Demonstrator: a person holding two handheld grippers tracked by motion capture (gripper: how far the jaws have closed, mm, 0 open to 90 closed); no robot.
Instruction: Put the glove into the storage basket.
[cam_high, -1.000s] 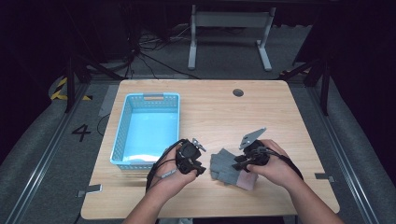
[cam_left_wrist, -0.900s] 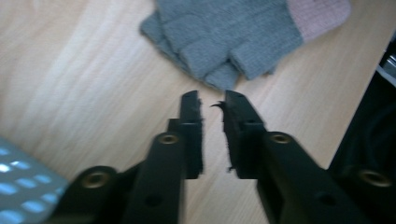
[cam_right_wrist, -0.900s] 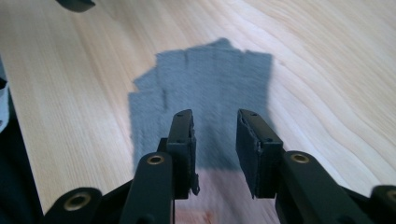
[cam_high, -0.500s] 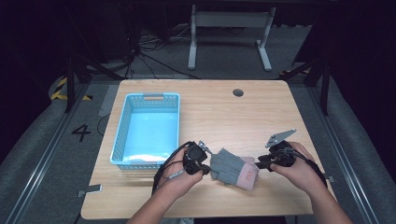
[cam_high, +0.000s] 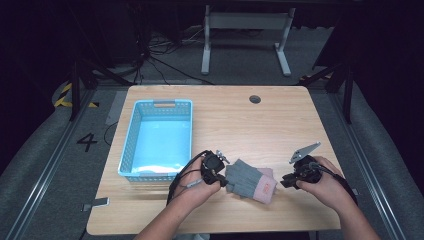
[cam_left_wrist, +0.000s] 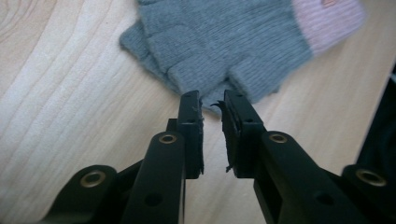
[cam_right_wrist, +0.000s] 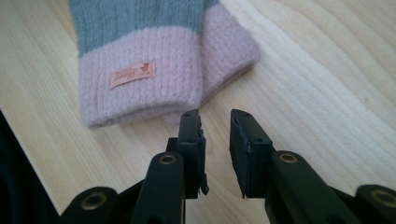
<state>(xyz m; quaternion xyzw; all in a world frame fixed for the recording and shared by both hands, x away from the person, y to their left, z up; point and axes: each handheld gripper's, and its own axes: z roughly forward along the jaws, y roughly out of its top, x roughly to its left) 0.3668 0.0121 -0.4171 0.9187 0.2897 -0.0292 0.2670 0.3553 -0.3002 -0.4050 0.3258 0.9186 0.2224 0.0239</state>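
A pair of grey knit gloves (cam_high: 247, 179) with pink cuffs lies stacked flat on the wooden table (cam_high: 260, 125), near its front edge. My left gripper (cam_high: 224, 176) is at the gloves' finger end. Its jaws have just been opening and stand a little apart, with the tips at the grey edge (cam_left_wrist: 224, 42) and no knit pinched between them (cam_left_wrist: 212, 100). My right gripper (cam_high: 284, 182) faces the cuff end. Its jaws have just been closing and remain apart on bare wood (cam_right_wrist: 215, 116), just short of the labelled pink cuff (cam_right_wrist: 140, 74).
A light blue plastic basket (cam_high: 131, 145) stands at the table's left, right behind my left hand. A round cable hole (cam_high: 255, 99) sits near the far edge. Bare tabletop stretches behind and to the right of the gloves.
My right gripper has slid right, off the gloves, to a spot beside the cuffs. My left hand has sunk slightly towards the table. The gloves now lie flat between the two grippers.
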